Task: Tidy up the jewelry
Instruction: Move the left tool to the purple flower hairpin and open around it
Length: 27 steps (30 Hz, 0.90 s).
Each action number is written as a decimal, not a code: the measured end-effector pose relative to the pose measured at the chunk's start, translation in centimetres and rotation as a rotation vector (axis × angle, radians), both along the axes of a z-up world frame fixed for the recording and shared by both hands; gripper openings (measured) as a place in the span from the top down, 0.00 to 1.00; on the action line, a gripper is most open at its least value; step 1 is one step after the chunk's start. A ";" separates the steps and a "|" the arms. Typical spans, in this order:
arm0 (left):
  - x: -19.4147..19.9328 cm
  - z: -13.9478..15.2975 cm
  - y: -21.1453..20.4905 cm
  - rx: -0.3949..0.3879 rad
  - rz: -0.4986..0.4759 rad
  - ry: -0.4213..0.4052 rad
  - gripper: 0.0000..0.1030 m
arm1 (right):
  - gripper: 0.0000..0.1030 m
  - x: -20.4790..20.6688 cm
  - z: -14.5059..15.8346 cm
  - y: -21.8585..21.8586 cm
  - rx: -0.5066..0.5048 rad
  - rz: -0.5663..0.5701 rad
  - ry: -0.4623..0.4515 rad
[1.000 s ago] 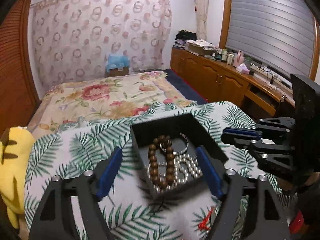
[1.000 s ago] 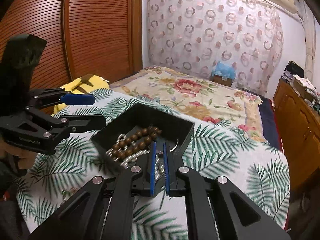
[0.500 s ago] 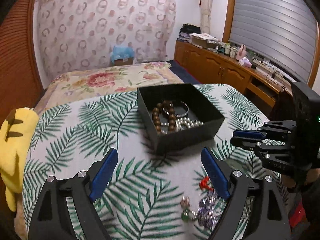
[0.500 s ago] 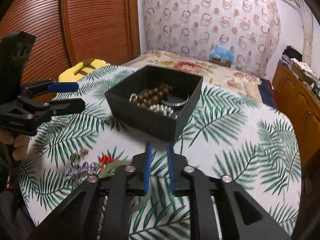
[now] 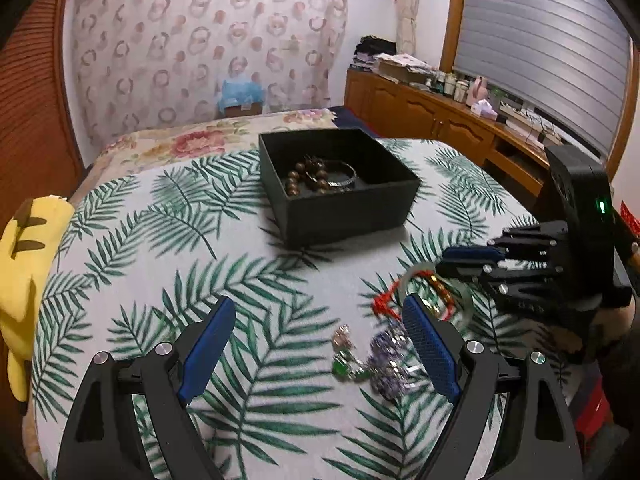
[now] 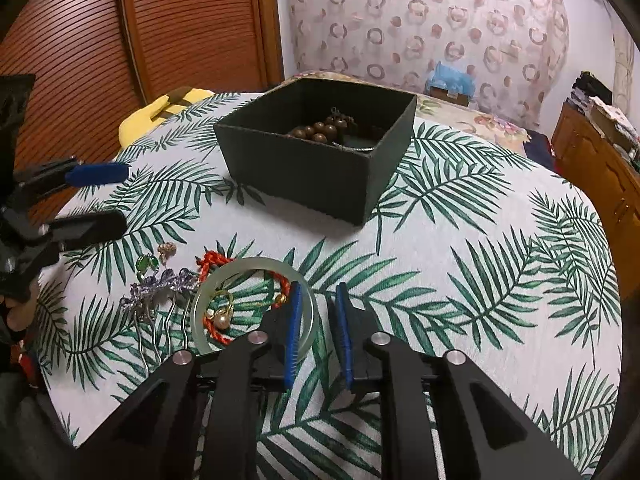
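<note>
From the left wrist view, the left gripper (image 5: 316, 344) is hovering with its jaws spread wide and empty over the leaf-print desk (image 5: 168, 216). The loose jewelry pile (image 5: 380, 356) is lying just inside its right finger, low and to the right of centre, with the purple hairpin blurred. The black box (image 5: 340, 188), already holding a brown bead bracelet (image 5: 304, 176), is sitting well beyond, straight ahead.

From the right wrist view, the right gripper (image 6: 318, 320) is pointing down at the desk, its jaws narrowly parted and closing with nothing between them. The pale jade bangle (image 6: 252, 308) is lying flat, its right rim under the left finger, so the ring sits slightly left of the gap. The red cord (image 6: 214, 262) and a gold ring (image 6: 222, 312) are lying across and inside it. The right gripper looks nearer the bangle; a small shift left would probably straddle its rim.
</note>
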State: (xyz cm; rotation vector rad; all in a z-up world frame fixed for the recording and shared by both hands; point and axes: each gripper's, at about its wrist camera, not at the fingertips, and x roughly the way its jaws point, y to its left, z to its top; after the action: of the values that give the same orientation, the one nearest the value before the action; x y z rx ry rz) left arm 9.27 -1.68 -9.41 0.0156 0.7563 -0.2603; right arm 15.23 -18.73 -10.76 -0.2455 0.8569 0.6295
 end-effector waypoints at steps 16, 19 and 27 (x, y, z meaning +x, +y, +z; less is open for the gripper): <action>-1.1 -1.5 -3.4 -0.013 -0.106 0.062 0.57 | 0.86 0.0 -0.3 -1.2 -0.002 -0.028 0.014; -0.7 -1.9 -3.8 -0.009 -0.117 0.079 0.67 | 0.86 0.0 -0.4 -1.1 -0.010 -0.028 0.008; 0.3 -2.8 -4.2 0.023 -0.140 0.116 0.69 | 0.86 -0.1 -0.4 -0.9 -0.025 -0.028 -0.002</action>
State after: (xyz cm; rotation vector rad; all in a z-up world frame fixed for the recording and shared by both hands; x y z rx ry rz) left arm 9.53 -5.88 -12.24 0.0763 0.8750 -0.3879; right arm 15.09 -19.61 -11.20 -0.2563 0.8649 0.5931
